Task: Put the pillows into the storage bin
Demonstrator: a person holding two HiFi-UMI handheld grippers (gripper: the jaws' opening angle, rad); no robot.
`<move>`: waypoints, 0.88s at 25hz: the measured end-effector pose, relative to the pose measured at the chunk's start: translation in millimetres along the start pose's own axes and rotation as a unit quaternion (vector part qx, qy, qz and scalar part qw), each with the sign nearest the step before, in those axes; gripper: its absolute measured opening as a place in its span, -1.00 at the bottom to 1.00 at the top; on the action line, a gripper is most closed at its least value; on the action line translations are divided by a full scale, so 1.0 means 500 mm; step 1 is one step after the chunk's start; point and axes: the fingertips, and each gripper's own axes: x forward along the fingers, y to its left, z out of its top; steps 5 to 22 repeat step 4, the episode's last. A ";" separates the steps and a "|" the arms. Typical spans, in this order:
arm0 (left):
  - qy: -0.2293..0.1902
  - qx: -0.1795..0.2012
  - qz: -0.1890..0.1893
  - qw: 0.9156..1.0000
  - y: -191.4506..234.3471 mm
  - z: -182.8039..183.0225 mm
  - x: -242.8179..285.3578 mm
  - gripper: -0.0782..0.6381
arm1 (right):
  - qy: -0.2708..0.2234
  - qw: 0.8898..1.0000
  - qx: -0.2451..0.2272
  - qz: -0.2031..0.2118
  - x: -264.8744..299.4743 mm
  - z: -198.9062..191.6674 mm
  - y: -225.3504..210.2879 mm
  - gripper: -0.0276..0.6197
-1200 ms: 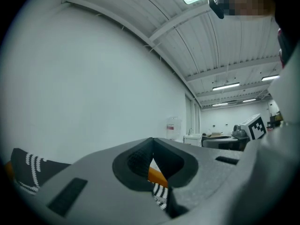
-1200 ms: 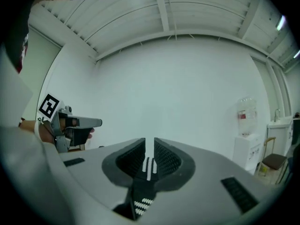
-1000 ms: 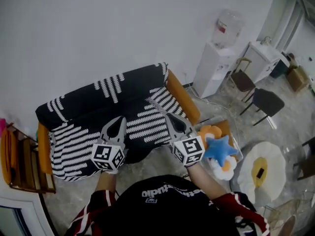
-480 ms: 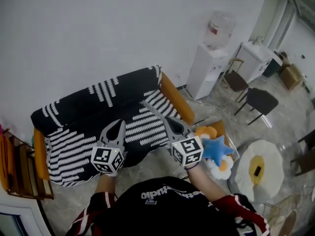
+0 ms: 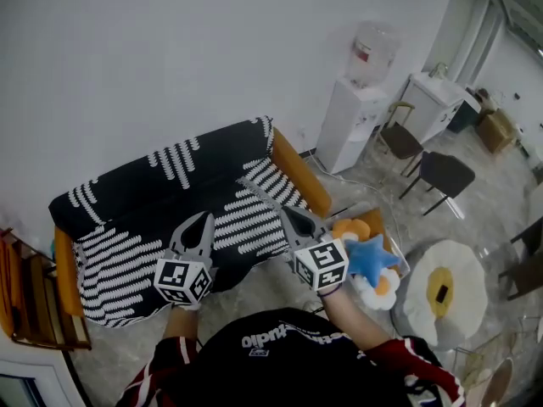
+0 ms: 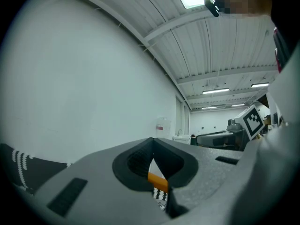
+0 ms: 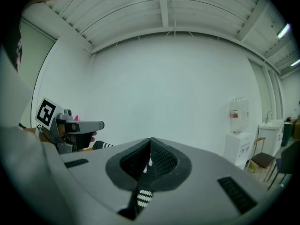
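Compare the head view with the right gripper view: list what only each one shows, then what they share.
Only the head view: the blue star pillow, lying with other pillows on the floor past the sofa's right end.
Only the right gripper view: the ribbed ceiling, and a close look at the right gripper, its jaws shut with nothing between them.
Both: the water dispenser by the wall, the left gripper with its marker cube, and the striped sofa, of which the gripper view catches only slivers.

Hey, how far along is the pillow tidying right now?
Looks nearly done: the blue star pillow, orange pillow and white flower pillow lie piled at the storage bin. In hand: nothing, left tongs and right tongs are shut, empty. Left: no pillows visible on the sofa.
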 end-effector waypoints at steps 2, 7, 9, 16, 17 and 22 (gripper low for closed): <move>0.000 0.001 0.000 1.000 0.000 -0.001 -0.001 -0.77 | 0.000 1.000 -0.001 -0.002 -0.002 0.000 -0.002 -0.94; 0.000 0.001 0.001 1.000 0.000 -0.002 -0.002 -0.77 | -0.001 1.000 -0.002 -0.004 -0.003 -0.001 -0.005 -0.94; 0.000 0.001 0.001 1.000 0.000 -0.002 -0.002 -0.77 | -0.001 1.000 -0.002 -0.004 -0.003 -0.001 -0.005 -0.94; 0.000 0.001 0.001 1.000 0.000 -0.002 -0.002 -0.77 | -0.001 1.000 -0.002 -0.004 -0.003 -0.001 -0.005 -0.94; 0.000 0.001 0.001 1.000 0.000 -0.002 -0.002 -0.77 | -0.001 1.000 -0.002 -0.004 -0.003 -0.001 -0.005 -0.94; 0.000 0.001 0.001 1.000 0.000 -0.002 -0.002 -0.77 | -0.001 1.000 -0.002 -0.004 -0.003 -0.001 -0.005 -0.94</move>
